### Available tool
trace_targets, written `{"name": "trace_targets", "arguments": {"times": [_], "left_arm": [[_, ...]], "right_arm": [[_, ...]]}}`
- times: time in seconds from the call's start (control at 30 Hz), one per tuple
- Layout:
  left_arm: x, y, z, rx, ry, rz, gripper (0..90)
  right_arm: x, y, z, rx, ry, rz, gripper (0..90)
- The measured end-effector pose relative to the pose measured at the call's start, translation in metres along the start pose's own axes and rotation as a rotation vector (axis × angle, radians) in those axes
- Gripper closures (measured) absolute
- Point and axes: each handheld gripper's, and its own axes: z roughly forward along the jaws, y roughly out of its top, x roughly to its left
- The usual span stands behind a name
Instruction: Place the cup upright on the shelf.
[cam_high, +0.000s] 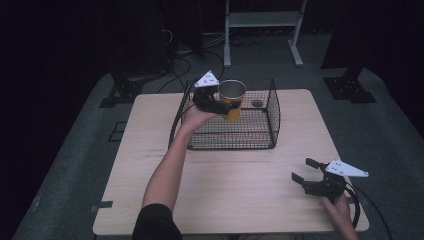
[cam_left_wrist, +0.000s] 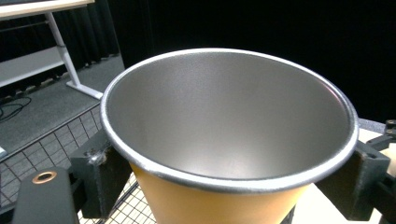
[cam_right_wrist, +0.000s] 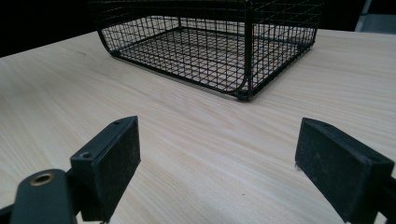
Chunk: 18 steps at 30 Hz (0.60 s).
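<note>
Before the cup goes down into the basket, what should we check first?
1. Left gripper clamped on the yellow cup: ok, jaws press both sides.
2. Cup empty: ok, bare metal inside.
3. Cup above the wire basket: ok.
4. Landing spot free: cannot tell; a small dark round thing lies in the basket.
5. Right gripper out of the way: ok, open, near the table edge.

Light wood-grain table (cam_high: 225, 195) stands on grey carpet (cam_high: 75, 165). 1 black wire basket (cam_high: 250, 137) sits directly on tabletop, toward far edge, near middle.
</note>
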Motion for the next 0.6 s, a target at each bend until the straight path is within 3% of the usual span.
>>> {"name": "trace_targets", "arguments": {"times": [0.33, 0.6], "left_arm": [[0.014, -0.008, 0.025, 0.030, -0.017, -0.044, 14.1], [0.019, -0.015, 0.035, 0.049, -0.016, -0.061, 14.1]], "right_arm": [[-0.001, 0.000, -0.001, -0.003, 0.004, 0.006, 13.0], [-0.001, 0.000, -0.001, -0.005, 0.005, 0.007, 13.0]]}}
